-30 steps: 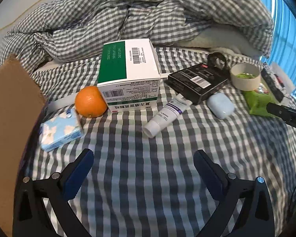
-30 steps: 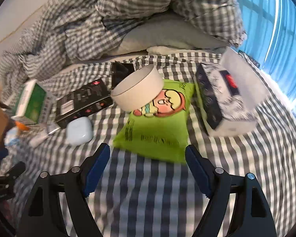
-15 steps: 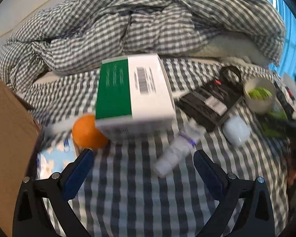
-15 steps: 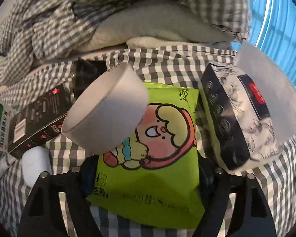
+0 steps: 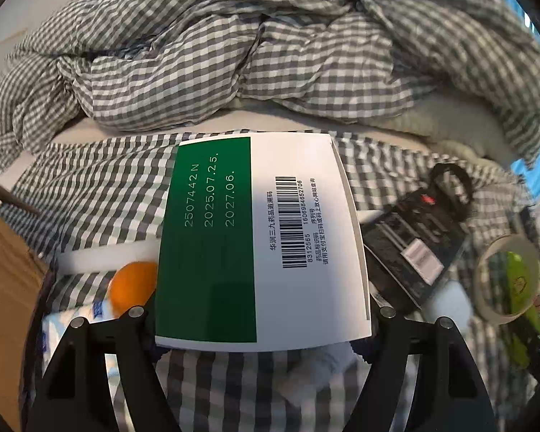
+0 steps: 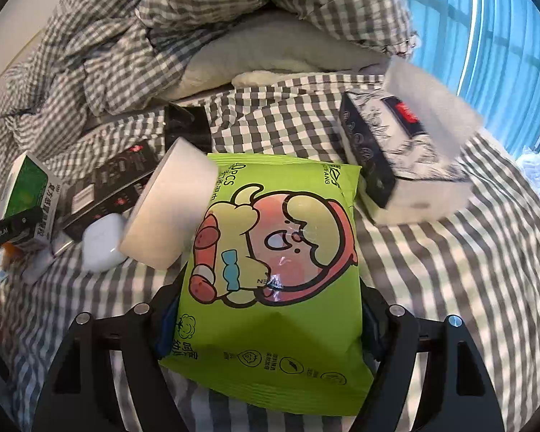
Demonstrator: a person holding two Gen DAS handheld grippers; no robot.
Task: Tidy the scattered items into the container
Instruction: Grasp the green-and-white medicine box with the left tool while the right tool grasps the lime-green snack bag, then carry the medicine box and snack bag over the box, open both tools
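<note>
My left gripper [image 5: 261, 338] is shut on the green-and-white medicine box [image 5: 259, 244], its jaws against the box's two sides. An orange [image 5: 133, 288] and a blue tissue pack [image 5: 72, 327] lie behind it at the left. The cardboard container [image 5: 7, 270] stands at the far left. My right gripper [image 6: 266, 320] is shut on the green wet-wipes pack [image 6: 270, 252]. A white tape roll [image 6: 169, 212] leans on the pack's left edge. The medicine box also shows in the right wrist view [image 6: 28, 190].
A black box [image 5: 410, 248], a white earbud case [image 6: 102, 241] and a white tube [image 5: 316, 367] lie between the grippers. A black-and-white tissue box [image 6: 403, 158] sits at the right. A crumpled checked duvet [image 5: 270, 43] fills the back of the bed.
Both grippers moved forward and closed. The left one took hold of the medicine box, the right one took hold of the wet-wipes pack.
</note>
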